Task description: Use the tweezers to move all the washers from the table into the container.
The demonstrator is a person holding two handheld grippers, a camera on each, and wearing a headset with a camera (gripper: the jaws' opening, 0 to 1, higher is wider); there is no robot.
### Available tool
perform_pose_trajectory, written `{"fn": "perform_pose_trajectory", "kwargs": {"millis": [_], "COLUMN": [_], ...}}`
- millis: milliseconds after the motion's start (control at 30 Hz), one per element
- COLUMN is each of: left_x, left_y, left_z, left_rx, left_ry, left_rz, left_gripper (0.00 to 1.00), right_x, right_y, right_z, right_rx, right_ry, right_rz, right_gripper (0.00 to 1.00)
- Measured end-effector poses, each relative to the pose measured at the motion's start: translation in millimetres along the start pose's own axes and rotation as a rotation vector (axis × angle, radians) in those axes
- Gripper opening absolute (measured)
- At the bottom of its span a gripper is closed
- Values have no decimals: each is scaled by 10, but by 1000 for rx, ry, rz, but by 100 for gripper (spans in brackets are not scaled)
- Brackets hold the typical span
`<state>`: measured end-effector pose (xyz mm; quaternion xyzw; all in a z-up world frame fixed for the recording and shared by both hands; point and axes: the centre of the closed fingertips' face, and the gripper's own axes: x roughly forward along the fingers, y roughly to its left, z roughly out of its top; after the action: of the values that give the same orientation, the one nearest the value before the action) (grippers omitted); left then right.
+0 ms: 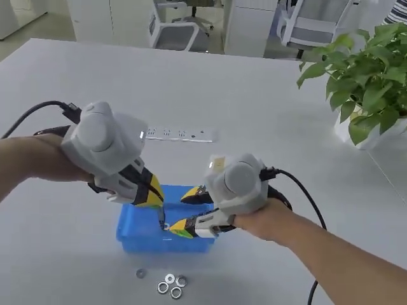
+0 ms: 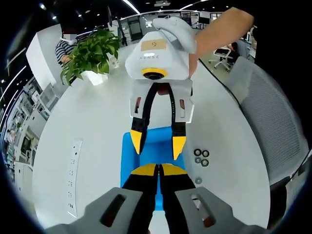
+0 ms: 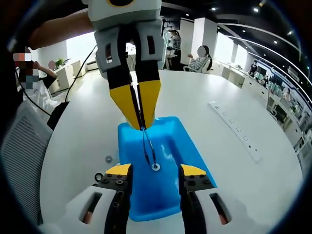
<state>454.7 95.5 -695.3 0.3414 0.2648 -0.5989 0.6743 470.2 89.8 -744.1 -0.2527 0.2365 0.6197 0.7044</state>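
Left claw [image 3: 140,119] clamped on tweezers [image 3: 147,146], tips down inside blue container [image 1: 162,244] at one washer [image 3: 155,166]; whether tips pinch it or merely touch it, hard to tell. Loose washers [image 1: 172,284] on table [image 1: 254,114] just beside container's near wall, stray washer [image 1: 140,273] slightly apart. Right claw [image 2: 157,145] open, empty, at container's right end.

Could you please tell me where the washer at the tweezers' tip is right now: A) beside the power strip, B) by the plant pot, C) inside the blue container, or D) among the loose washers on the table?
C: in the right gripper view the washer at the tip of the tweezers shows inside the blue container, the tongs of the left gripper shut on the tweezers.
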Motion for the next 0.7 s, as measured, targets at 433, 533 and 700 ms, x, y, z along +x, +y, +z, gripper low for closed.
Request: {"fn": "perform_pose_trajectory", "kwargs": {"millis": [433,533,700], "left_x": [-219,-273,-372], "left_y": [-34,-43,-74], "left_z": [59,89,121], "left_rx": [5,5,11], "left_ry": [5,3,6], "left_rz": [21,24,31], "left_gripper": [5,5,5], "right_x": [-293,-348,-456], "right_y": [54,83,124], "right_z": [-73,-83,-95], "right_rx": [11,3,1], "right_ry": [2,7,7], "right_rz": [-52,-61,-89], "right_gripper": [51,52,57]}}
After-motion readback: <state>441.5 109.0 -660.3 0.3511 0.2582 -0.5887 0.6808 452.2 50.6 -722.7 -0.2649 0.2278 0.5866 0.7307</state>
